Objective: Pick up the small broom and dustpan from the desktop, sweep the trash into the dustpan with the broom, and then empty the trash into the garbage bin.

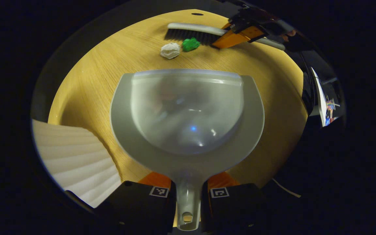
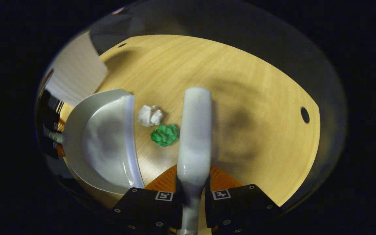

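The left gripper [image 1: 188,195] has its jaws closed on the dustpan [image 1: 188,114] handle, holding the pan flat on the desk [image 1: 86,94] with its open lip facing the trash. The right gripper [image 2: 193,195] has its jaws clamped on the broom [image 2: 194,130] handle; in the left gripper view the bristles rest on the desk just behind the green wad [image 1: 190,44], with the white wad [image 1: 170,50] just beside it. Both wads lie between the bristles and the pan's lip, a short way from the lip.

The pan is empty, nothing swept in yet. A white ribbed thing [image 1: 77,160], probably the bin, stands at the desk's edge beside the pan; I cannot see inside it.

Risks, as I judge them: the wads are light and round, so a fast stroke could flick them past the lip's ends or over the pan. If the lip lifts off the desk, they could slide under it. The white wad sits off to one side of the bristles and could be missed.
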A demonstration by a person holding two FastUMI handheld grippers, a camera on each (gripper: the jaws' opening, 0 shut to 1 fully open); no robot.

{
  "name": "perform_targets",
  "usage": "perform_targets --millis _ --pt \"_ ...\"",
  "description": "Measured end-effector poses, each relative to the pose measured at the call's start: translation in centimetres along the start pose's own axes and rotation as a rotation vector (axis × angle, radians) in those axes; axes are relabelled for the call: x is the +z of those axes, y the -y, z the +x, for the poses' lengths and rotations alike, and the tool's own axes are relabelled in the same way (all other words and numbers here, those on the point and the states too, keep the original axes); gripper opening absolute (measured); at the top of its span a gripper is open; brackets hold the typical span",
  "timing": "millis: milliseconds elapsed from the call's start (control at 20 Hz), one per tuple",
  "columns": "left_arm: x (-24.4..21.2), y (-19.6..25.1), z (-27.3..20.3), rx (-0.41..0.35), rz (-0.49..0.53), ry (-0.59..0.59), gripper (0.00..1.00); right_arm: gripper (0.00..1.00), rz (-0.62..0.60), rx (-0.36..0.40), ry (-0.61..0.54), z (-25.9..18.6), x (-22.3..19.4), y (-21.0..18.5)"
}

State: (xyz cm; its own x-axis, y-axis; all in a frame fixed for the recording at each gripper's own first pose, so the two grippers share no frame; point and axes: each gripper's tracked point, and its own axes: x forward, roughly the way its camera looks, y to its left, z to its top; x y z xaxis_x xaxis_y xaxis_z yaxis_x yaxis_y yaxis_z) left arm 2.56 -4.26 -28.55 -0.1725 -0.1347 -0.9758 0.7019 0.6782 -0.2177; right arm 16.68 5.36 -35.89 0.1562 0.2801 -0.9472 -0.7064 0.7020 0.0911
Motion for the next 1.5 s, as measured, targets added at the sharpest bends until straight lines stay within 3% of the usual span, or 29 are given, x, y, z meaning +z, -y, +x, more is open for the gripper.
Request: perform_targets --millis 100,350,550,800,1150,1300,1400,1500 --pt "0.6 -0.2 -0.2 0.004 0.033 -0.001 0.32 0.29 -0.024 0.134 -0.012 -0.4 0.1 -3.1" --pt "0.8 -0.2 0.1 -0.01 0.016 0.006 0.31 0.29 -0.085 0.356 -0.05 -2.0 1.2 -7.6" --pt "0.6 0.5 0.1 -0.019 -0.08 0.031 0.32 0.29 -0.015 0.306 -0.001 -1.5 2.5 -6.1" --pt "0.1 2.5 0.3 0.006 -0.342 0.106 0.31 0.28 0.201 0.167 0.087 -2.0 3.5 -1.9" --pt "2.1 5.3 2.2 0.024 -0.634 0.124 0.31 0.29 0.495 -0.062 0.032 -2.0 -3.7 -0.3" --pt "3.2 6.2 2.1 0.026 -0.678 0.131 0.32 0.29 0.575 -0.075 -0.008 -1.8 -6.5 -1.8" --pt "3.3 6.2 1.0 0.03 -0.642 0.163 0.31 0.29 0.559 -0.107 -0.001 -1.6 -7.3 -1.8" --pt "3.5 5.8 -1.1 0.073 -0.582 0.205 0.31 0.31 0.547 -0.09 -0.001 -1.3 -8.1 -1.7"
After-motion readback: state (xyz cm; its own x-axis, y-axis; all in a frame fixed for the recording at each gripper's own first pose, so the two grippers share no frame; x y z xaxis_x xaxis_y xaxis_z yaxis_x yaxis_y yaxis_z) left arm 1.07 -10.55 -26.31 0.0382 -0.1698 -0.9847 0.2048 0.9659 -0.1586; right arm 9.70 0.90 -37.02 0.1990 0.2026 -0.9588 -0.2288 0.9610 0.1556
